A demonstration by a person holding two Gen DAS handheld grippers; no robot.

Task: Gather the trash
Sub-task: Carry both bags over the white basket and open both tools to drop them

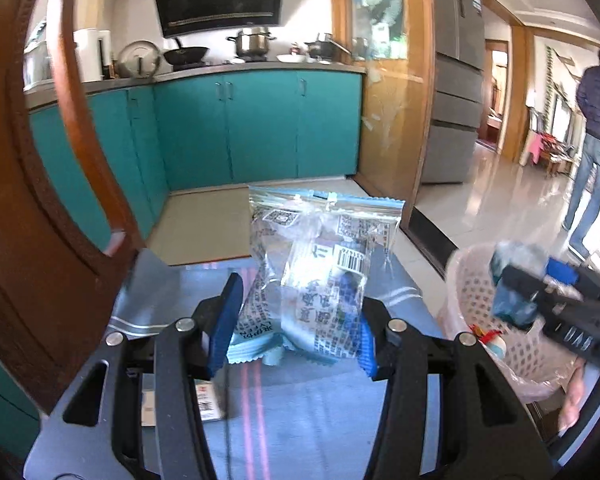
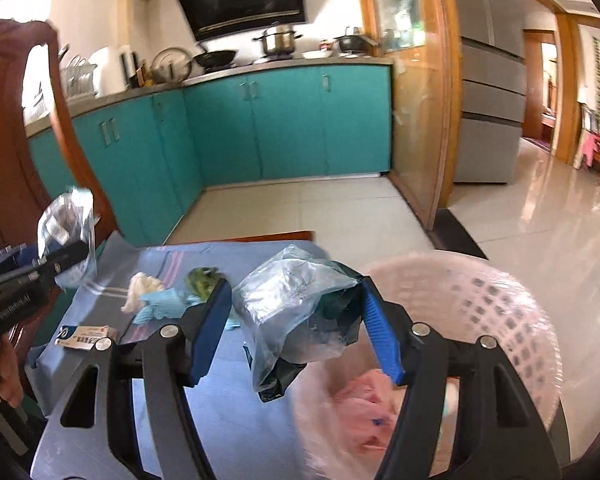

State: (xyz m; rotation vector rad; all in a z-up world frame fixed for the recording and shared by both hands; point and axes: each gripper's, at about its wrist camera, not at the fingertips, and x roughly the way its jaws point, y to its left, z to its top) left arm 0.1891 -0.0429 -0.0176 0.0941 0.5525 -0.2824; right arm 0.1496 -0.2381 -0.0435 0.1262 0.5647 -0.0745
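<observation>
My left gripper [image 1: 300, 296] is shut on a clear zip bag [image 1: 320, 248] with printed wrappers inside, held up above the blue tablecloth [image 1: 300, 408]. My right gripper [image 2: 296, 292] is shut on a crumpled clear plastic bag [image 2: 284, 312] with dark green stuff in it, at the left rim of the pink lattice basket [image 2: 500, 300]. Pink plastic lies inside the basket. Each wrist view shows the other gripper: the right gripper [image 1: 516, 292] over the basket [image 1: 476, 292], and the left gripper [image 2: 80, 252] with the zip bag [image 2: 66, 220].
On the cloth lie a white tissue [image 2: 140, 292], a light blue wrapper [image 2: 160, 306], a green scrap [image 2: 202, 278] and a small white box [image 2: 84, 336]. A carved wooden chair back [image 1: 40, 200] stands to the left. A person [image 1: 596, 128] stands far right on the floor.
</observation>
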